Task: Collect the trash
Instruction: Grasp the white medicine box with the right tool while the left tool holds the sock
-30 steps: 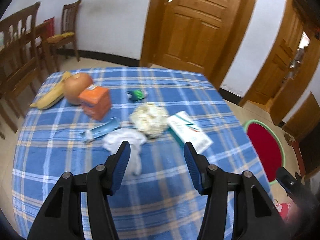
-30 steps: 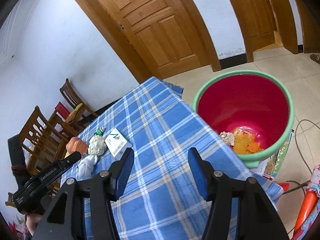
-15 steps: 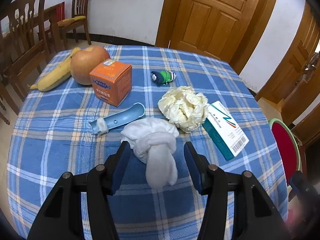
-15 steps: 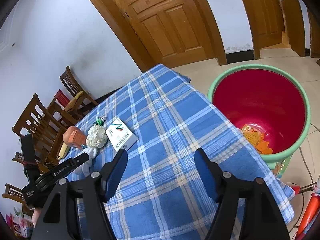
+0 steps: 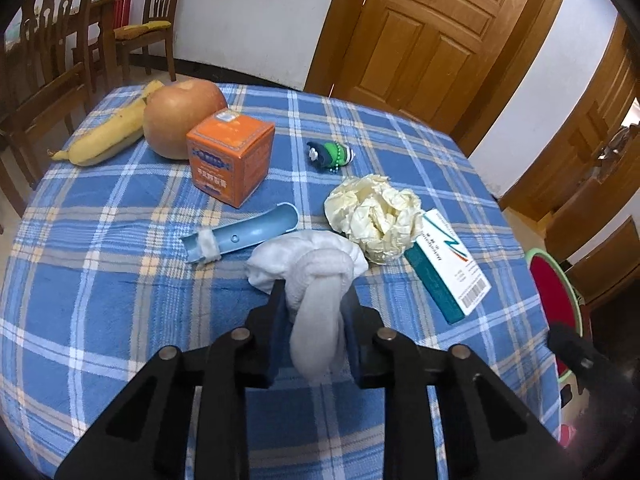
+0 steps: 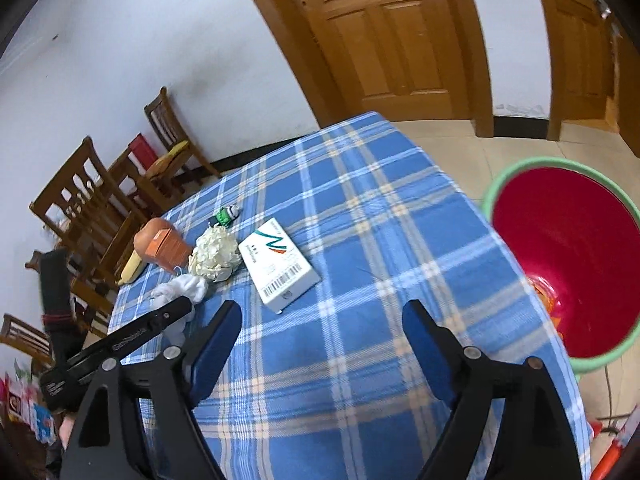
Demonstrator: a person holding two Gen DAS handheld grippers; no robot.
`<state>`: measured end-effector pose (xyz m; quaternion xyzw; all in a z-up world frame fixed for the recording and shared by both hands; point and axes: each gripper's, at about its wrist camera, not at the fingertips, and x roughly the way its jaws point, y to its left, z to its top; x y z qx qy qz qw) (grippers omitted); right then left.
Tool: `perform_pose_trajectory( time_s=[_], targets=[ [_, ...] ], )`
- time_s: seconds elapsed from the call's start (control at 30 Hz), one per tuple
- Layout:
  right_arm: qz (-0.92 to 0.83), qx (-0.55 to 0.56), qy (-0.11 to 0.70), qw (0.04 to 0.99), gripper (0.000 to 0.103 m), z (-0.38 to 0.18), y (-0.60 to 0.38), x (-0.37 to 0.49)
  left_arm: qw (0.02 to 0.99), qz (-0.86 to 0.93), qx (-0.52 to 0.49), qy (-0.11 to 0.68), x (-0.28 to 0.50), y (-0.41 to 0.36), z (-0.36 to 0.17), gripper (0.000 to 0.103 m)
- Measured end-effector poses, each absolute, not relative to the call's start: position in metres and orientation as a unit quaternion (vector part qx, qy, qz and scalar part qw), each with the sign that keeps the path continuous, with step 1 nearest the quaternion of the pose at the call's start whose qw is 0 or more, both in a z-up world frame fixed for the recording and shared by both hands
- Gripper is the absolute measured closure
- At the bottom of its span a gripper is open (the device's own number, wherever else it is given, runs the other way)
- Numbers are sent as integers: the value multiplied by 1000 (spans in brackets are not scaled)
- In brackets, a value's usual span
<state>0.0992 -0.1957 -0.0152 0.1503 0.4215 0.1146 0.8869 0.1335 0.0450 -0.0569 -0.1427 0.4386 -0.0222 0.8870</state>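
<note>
A white knotted cloth wad (image 5: 308,256) lies on the blue plaid tablecloth (image 5: 120,280). My left gripper (image 5: 314,292) is closing on its hanging end, with both fingers pressed against it. Just behind it sit a crumpled cream paper ball (image 5: 374,218) and a white and teal carton (image 5: 446,262). In the right wrist view my right gripper (image 6: 322,308) hangs over the cloth near the carton (image 6: 280,266), its jaws opening with nothing between them. The wad (image 6: 180,290) shows at its left. A red bin with a green rim (image 6: 492,192) stands on the floor at the right.
Also on the table are a blue plastic scoop (image 5: 244,236), an orange box (image 5: 230,158), an apple (image 5: 180,112), a banana (image 5: 106,132) and a small green toy (image 5: 330,154). Wooden chairs (image 5: 52,60) stand at the far left. The bin holds orange scraps (image 6: 548,296).
My left gripper moved forward and down over the white wad and its fingers came together on it. My right gripper swung left from the bin toward the table and its jaws widened.
</note>
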Motion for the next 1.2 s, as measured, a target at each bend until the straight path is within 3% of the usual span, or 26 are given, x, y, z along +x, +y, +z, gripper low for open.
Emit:
perform_pose_trajectory(
  time_s=[0.2, 0.5, 0.9, 1.0, 1.2],
  targets=[
    [133, 117, 440, 880, 10, -27, -172, 121, 897, -24, -150, 416, 117, 56, -41, 77],
    [133, 59, 452, 880, 10, -40, -142, 148, 900, -11, -159, 406, 111, 75, -34, 77],
    [121, 18, 461, 879, 29, -51, -124, 158, 900, -37, -151, 406, 110, 60, -32, 77],
    [121, 17, 459, 880, 41, -51, -125, 154, 901, -40, -150, 406, 109, 58, -31, 77],
    [134, 28, 458, 878, 42, -50, -128, 136, 899, -45, -150, 409, 106, 56, -32, 77]
  ],
)
